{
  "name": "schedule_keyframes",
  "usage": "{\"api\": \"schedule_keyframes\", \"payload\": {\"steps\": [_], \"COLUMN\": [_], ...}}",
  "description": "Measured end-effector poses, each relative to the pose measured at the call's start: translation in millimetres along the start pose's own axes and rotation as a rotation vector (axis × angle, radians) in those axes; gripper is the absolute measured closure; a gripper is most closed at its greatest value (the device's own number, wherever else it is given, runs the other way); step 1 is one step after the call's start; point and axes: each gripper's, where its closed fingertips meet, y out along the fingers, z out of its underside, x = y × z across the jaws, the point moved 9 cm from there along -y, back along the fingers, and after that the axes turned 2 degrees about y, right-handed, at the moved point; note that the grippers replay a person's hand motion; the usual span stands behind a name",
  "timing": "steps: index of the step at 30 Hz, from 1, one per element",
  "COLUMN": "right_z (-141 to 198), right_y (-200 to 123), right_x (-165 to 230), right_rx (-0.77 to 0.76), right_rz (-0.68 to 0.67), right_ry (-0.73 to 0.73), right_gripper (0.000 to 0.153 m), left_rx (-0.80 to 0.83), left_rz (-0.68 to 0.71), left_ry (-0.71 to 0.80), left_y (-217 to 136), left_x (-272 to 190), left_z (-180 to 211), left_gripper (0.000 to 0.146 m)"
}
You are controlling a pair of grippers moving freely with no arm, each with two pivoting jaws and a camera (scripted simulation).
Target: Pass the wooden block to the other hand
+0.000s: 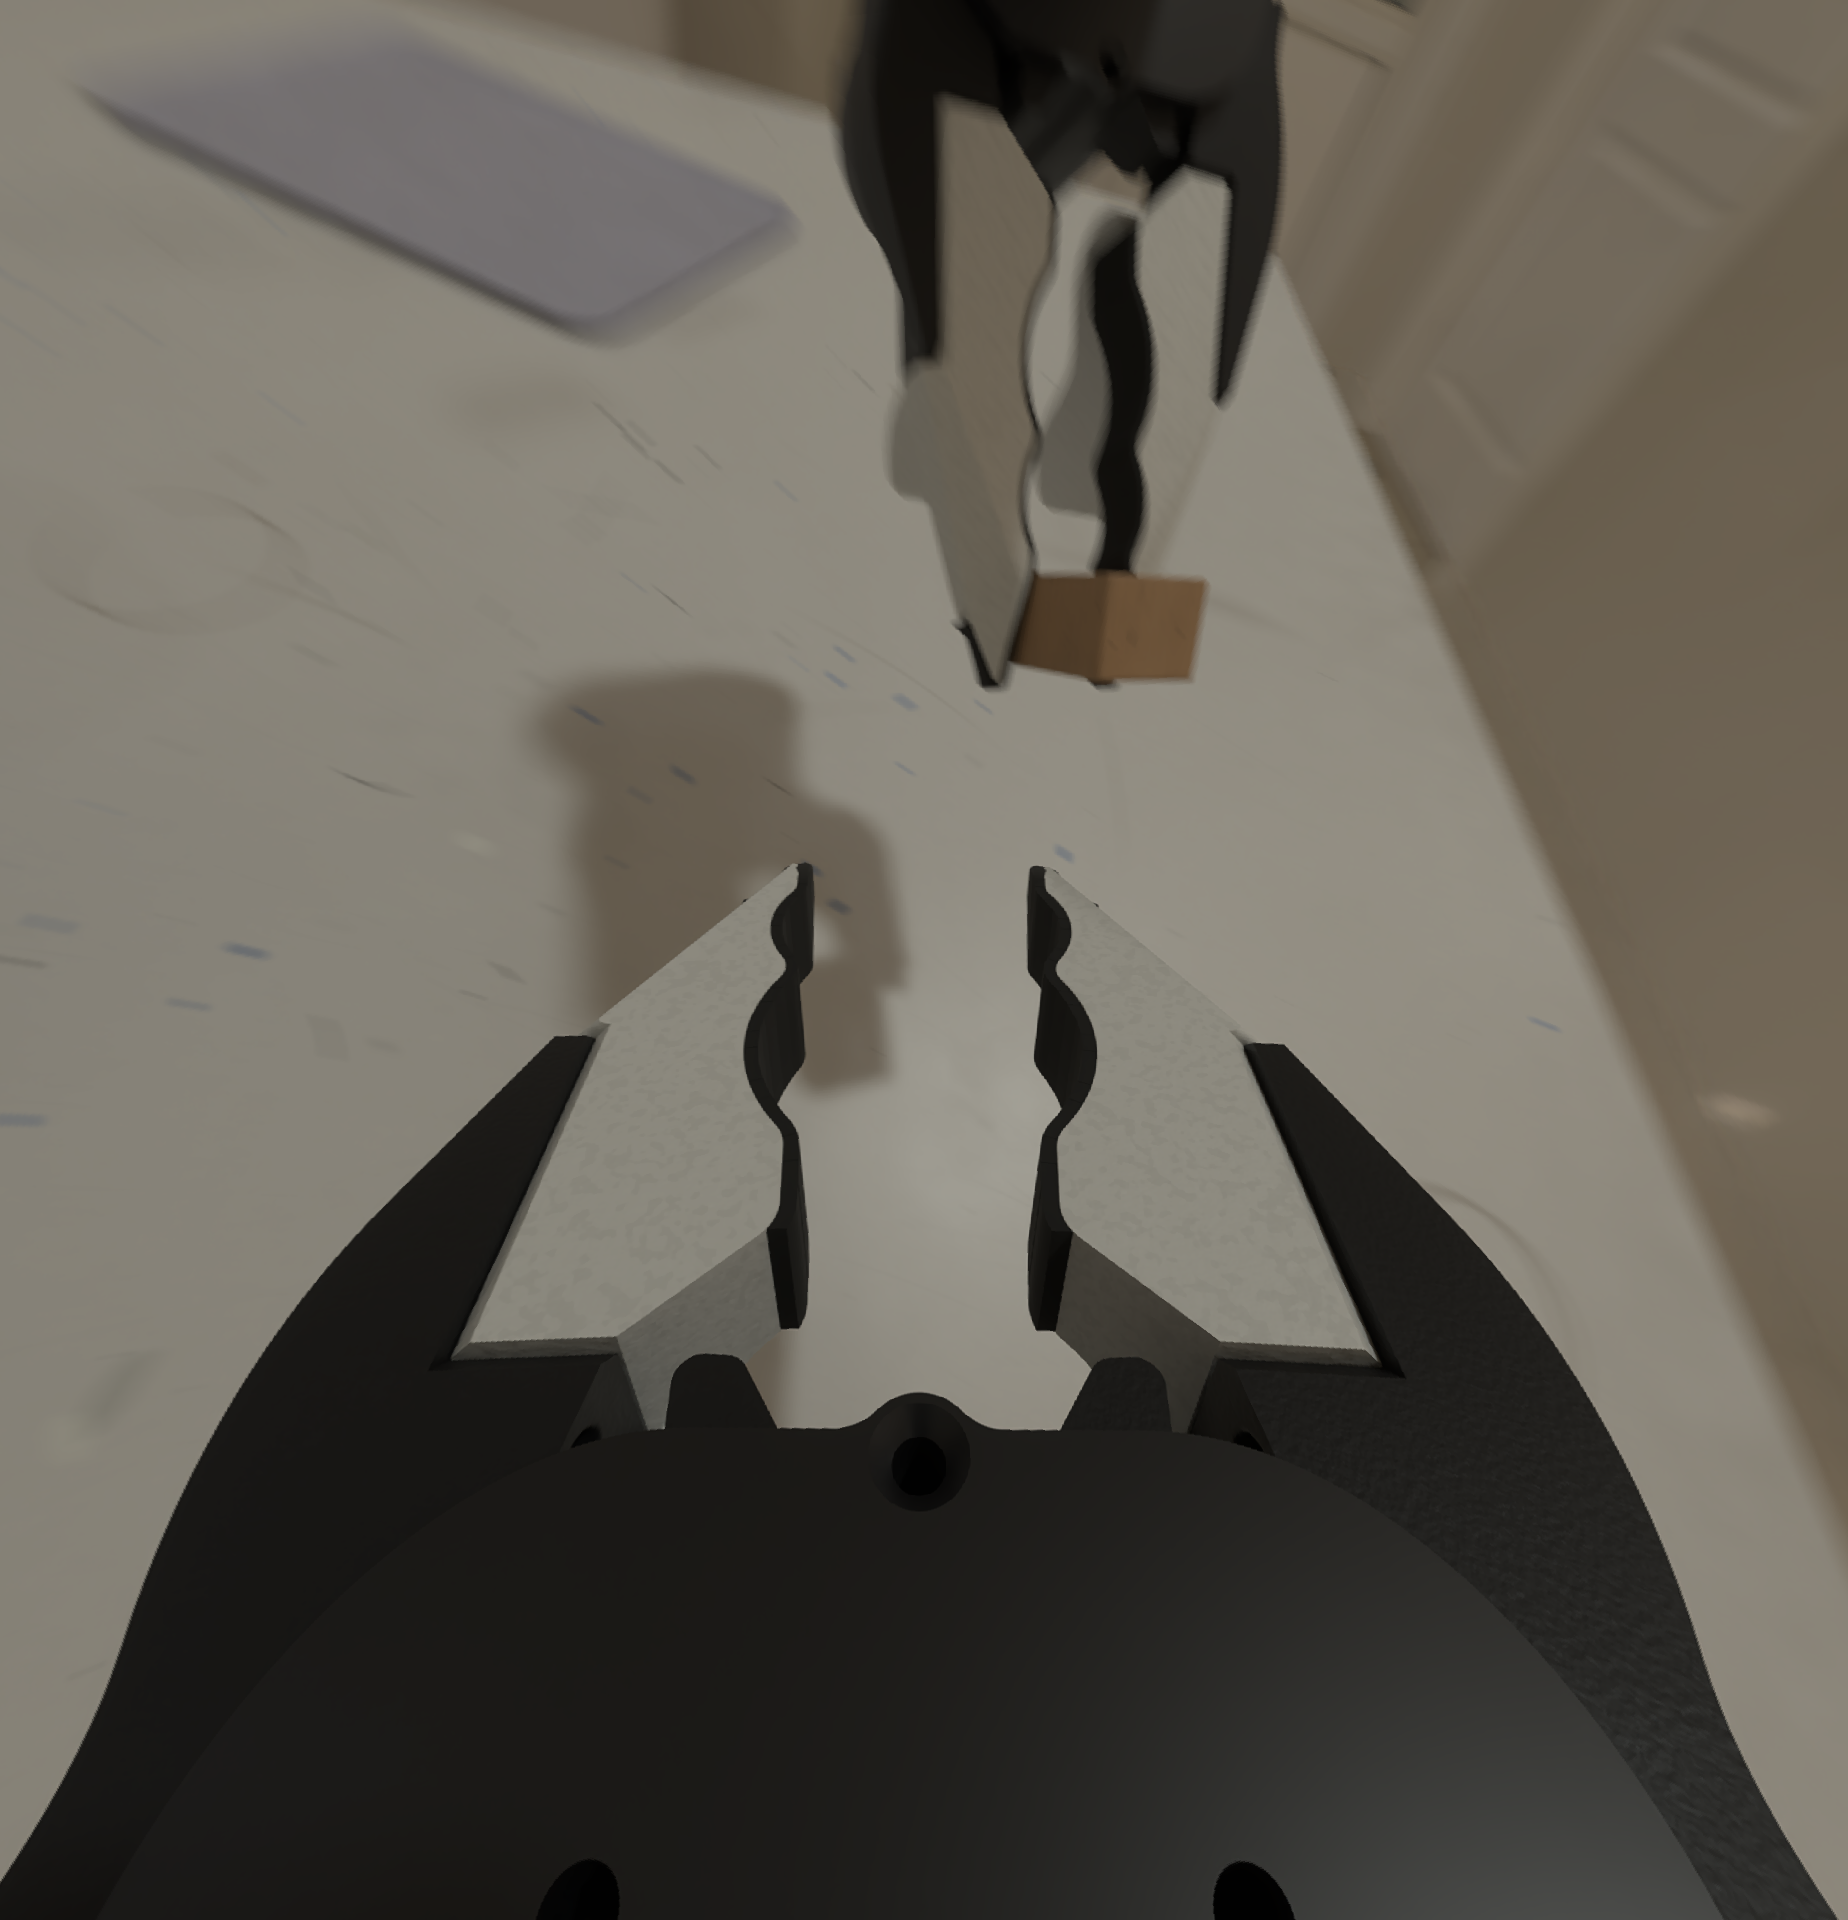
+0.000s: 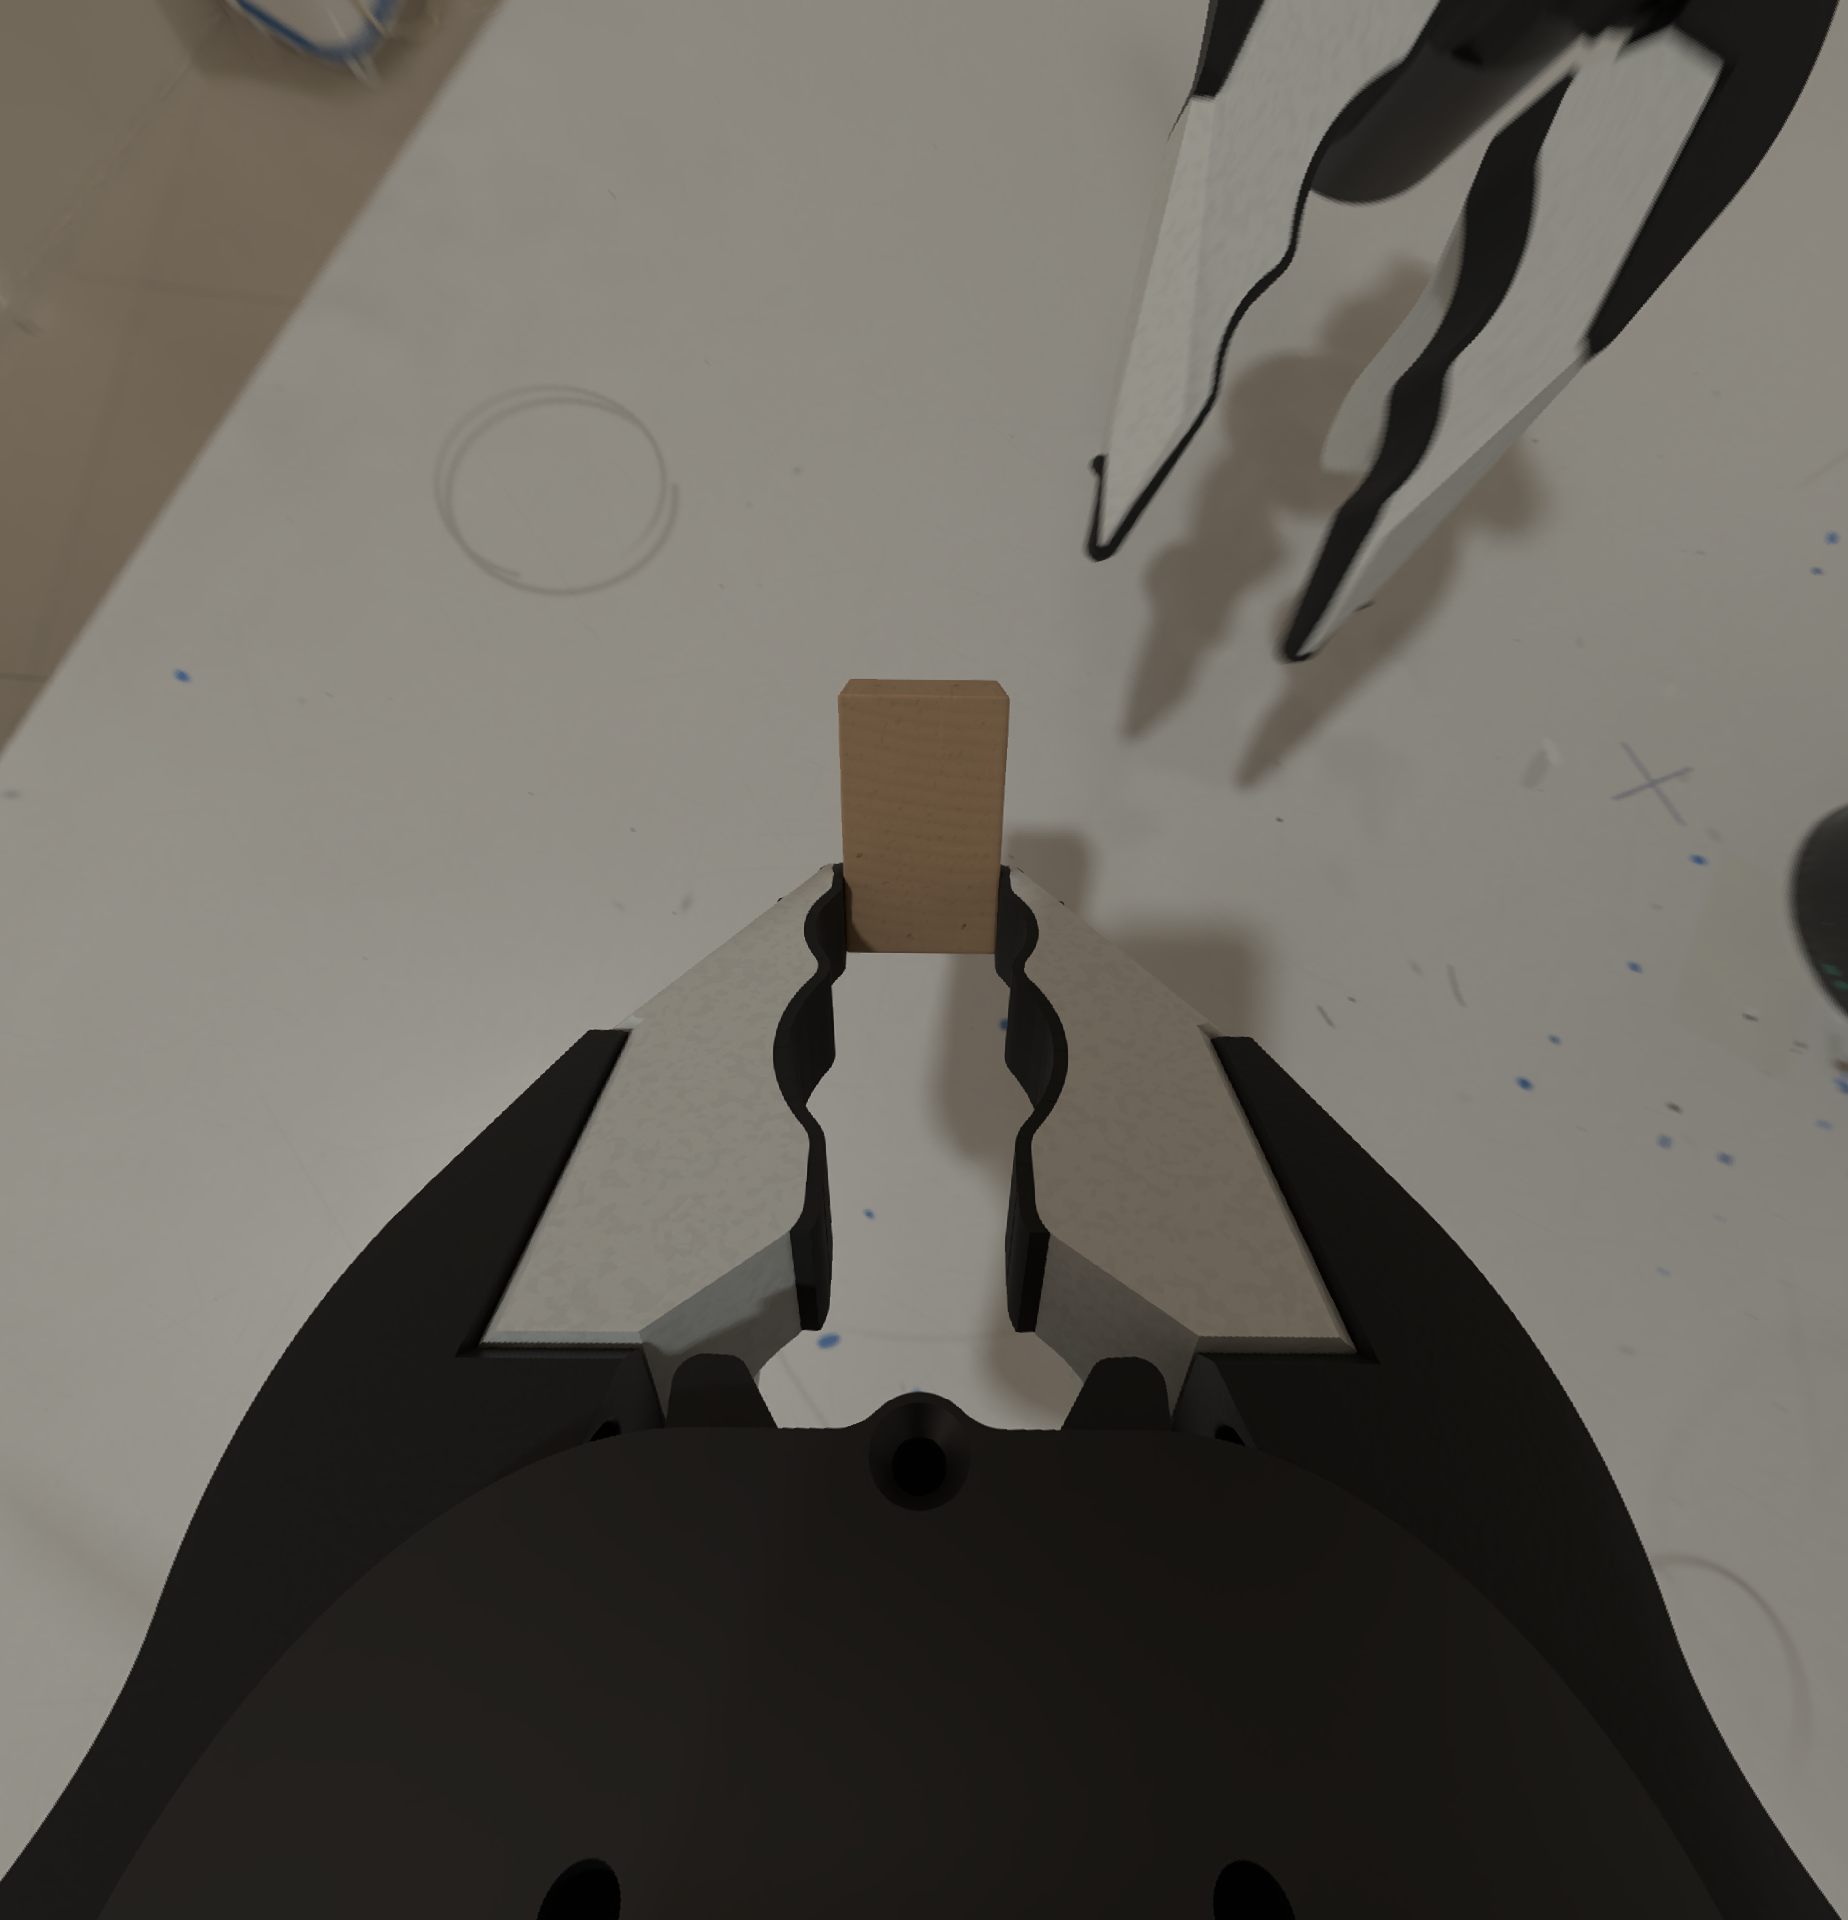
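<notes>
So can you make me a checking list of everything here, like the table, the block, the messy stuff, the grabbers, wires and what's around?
Surface: white table, blue specks, pen marks, a faint ring stain.
Job's things: wooden block pinched at one end, off the table.
Clutter: grey flat pad; dark round object at the edge, unclear.
Grippers: right gripper shut on the block; left gripper open, empty, apart from the block.
Cables: nothing seen.
Surroundings: beige panelled wall.
</notes>
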Motion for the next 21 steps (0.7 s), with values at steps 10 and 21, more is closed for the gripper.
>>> {"api": "schedule_keyframes", "payload": {"steps": [10, 21], "right_z": [-36.4, -61.2], "right_y": [-11.6, -20.8], "right_x": [-6.2, -16.7], "right_rx": [0.25, 0.48], "right_rz": [0.144, 0.184], "right_ry": [-0.108, -0.132], "right_gripper": [0.125, 0.125], "left_rx": [-0.31, -0.339], "left_rz": [-0.606, -0.34], "left_ry": [0.387, 0.221], "left_y": [-39.0, -47.2], "left_x": [-15.4, -15.6], "left_z": [-32.7, -64.7], "left_gripper": [0.077, 0.073]}}
